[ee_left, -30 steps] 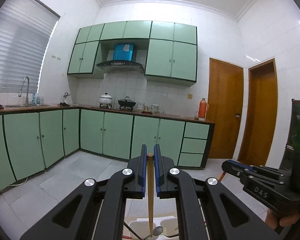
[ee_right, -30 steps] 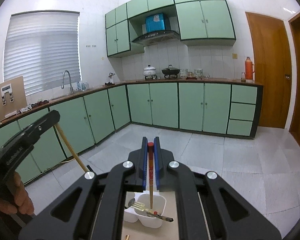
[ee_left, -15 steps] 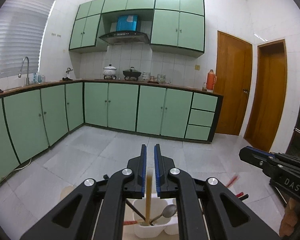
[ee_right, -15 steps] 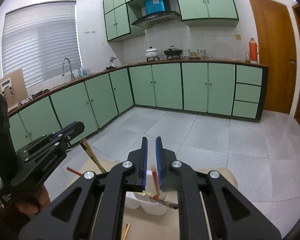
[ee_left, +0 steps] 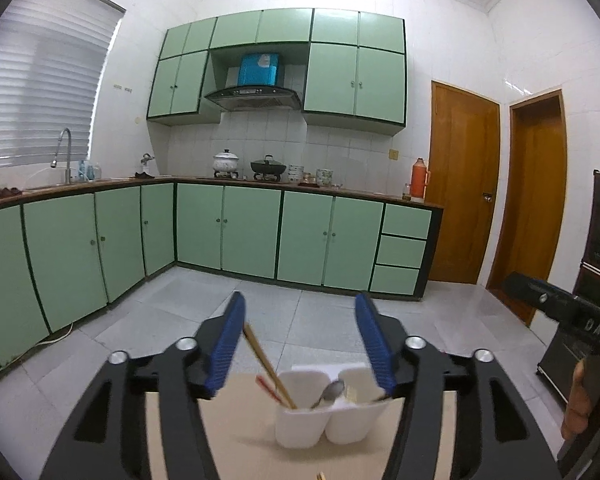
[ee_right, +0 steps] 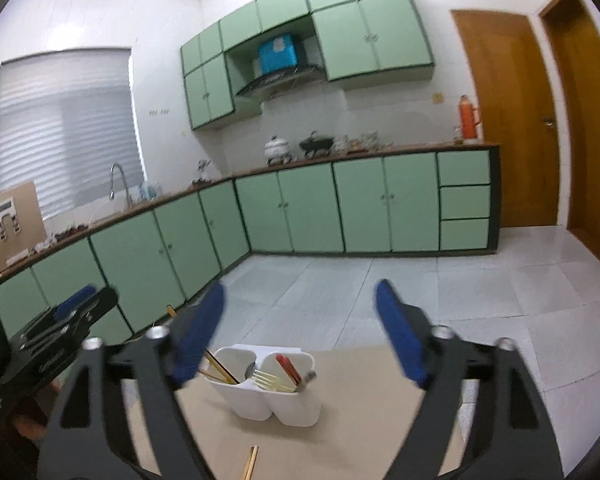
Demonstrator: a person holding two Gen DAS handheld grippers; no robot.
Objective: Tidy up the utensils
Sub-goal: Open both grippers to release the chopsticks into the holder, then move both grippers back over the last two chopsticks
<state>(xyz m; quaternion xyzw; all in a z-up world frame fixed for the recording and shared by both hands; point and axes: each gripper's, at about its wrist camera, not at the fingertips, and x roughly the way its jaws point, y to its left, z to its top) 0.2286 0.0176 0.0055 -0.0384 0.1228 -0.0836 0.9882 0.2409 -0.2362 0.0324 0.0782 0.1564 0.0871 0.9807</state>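
The white two-compartment utensil holder [ee_right: 266,384] stands on the tabletop [ee_right: 360,420]. Both the left gripper [ee_left: 300,344] and right gripper [ee_right: 300,332] are opening their fingers, gripping nothing. The wooden chopstick [ee_right: 250,462] lying just before the holder looks light, stiff and slippery; pinch it mid-length.

One two-cup holder [ee_right: 268,396], one fork [ee_right: 270,380], one spoon [ee_left: 332,391].

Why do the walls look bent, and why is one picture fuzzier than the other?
Both views use fisheye lenses, so straight edges bow near the frame. Left wrist view: fairly sharp, with glare on the glossy white wall tiles. Right wrist view: motion blur smears the green cabinet doors and the white plastic two-compartment utensil holder.
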